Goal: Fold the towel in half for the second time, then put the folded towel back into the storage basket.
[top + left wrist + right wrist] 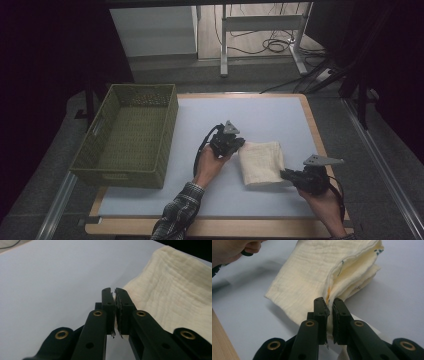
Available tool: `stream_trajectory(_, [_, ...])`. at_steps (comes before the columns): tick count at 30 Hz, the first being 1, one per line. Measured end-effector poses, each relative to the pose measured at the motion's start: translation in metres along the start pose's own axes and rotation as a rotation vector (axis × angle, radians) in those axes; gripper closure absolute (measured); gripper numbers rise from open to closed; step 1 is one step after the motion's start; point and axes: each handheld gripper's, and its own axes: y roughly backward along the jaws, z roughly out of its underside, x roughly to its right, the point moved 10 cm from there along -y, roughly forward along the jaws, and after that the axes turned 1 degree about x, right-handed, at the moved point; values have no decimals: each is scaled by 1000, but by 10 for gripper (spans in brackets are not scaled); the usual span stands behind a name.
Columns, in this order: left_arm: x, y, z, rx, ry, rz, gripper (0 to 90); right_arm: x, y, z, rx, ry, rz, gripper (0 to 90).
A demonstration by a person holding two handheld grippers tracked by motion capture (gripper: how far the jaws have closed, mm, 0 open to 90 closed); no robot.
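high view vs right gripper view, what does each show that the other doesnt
High view alone: the green basket left of the mat, and both tongs, left and right, at opposite edges of the folded cloth.
Right gripper view alone: the cloth's stacked layers with small printed marks, pinched between the right tongs.
Both: the cream cloth, the pale mat, the wooden table edge.

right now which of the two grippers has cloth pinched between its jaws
The right gripper: its jaws are shut on the folded edge of the cloth. The left gripper is shut too, with nothing visible between its jaws, the cloth lying beside it.
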Motion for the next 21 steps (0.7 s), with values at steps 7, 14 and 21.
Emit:
stream_trajectory(7, [-10, 15, 0, 10, 6, -25, 865, -10, -7, -10, 2, 19, -15, 830])
stream_trajectory(14, [-19, 27, -1, 14, 7, -50, 864, -19, -14, -19, 1, 42, -24, 830])
stream_trajectory(21, [-26, 42, -2, 17, 2, -75, 863, -26, -21, -28, 9, 56, -40, 829])
